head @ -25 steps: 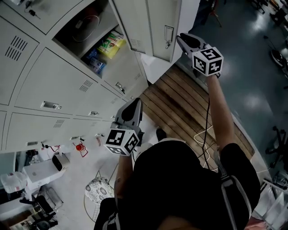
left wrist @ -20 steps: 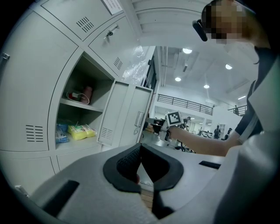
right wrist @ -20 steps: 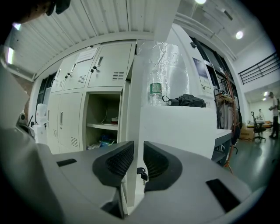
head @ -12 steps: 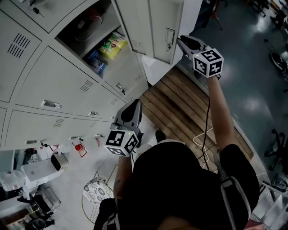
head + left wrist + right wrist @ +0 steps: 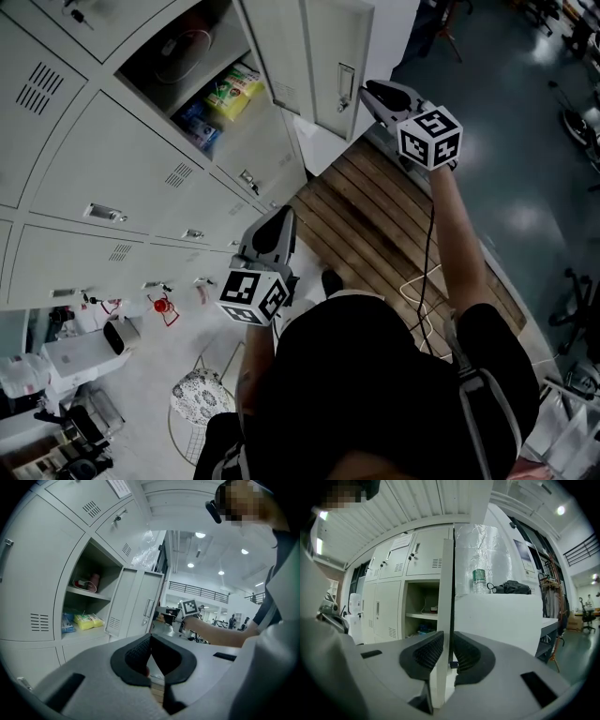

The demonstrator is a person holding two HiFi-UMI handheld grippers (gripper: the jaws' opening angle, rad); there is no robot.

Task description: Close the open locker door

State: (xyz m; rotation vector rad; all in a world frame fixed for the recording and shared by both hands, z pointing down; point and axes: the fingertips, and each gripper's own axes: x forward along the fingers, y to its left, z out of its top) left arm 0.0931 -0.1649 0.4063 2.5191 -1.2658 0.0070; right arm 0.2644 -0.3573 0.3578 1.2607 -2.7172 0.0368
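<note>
The right gripper [image 5: 368, 90] is raised at the free edge of the open locker door [image 5: 334, 52]. In the right gripper view its jaws are narrow and straddle that edge [image 5: 446, 573] – the thin panel fills the gap between the two pads, so this gripper [image 5: 449, 651] holds the door. The door stands swung out from its compartment [image 5: 183, 61], where a yellow packet [image 5: 232, 91] lies on the shelf. The left gripper [image 5: 284, 217] hangs lower, near the closed lockers and touching nothing – its jaws meet at the tips with nothing between them [image 5: 149, 641]. A slatted wooden platform [image 5: 375, 225] lies below.
</note>
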